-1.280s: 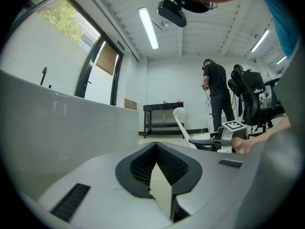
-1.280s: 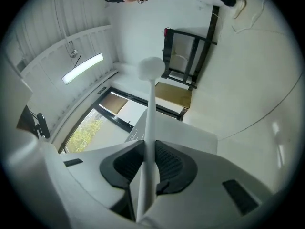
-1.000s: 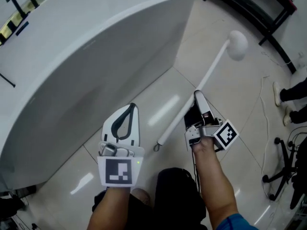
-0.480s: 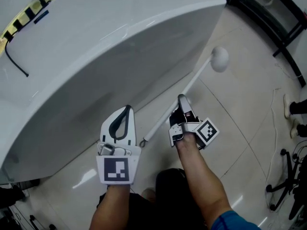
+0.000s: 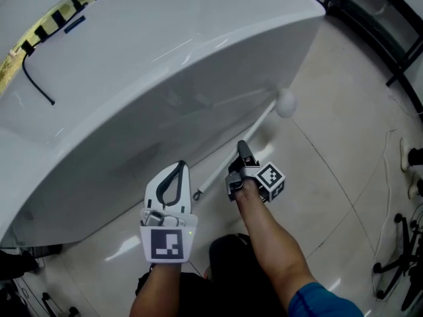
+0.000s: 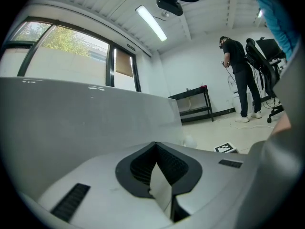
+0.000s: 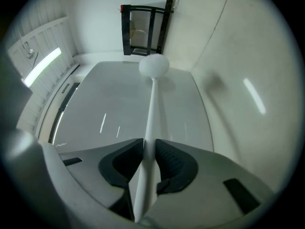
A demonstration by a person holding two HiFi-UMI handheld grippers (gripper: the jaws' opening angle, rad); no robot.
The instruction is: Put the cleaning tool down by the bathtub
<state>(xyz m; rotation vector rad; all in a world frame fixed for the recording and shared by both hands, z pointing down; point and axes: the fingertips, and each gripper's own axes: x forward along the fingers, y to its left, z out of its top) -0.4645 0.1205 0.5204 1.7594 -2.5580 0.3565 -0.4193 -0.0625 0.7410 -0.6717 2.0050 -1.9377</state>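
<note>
The cleaning tool is a long white rod with a round white head. It lies slanted along the foot of the white bathtub, its head against the tub's wall. My right gripper has the rod between its jaws, low over the tiled floor. Those jaws are opening, though the pads still touch the rod on both sides. My left gripper hangs to the left of the rod's ringed end, shut and empty, pointing at the tub wall.
A black metal frame stands at the top right. At the right edge are an office chair base, a thin cable and a shoe. A black cord lies in the tub. A person stands far off.
My right gripper has carried the rod left towards the tub and down; its round head has come from open floor to the tub's foot. The left gripper has stayed shut.
</note>
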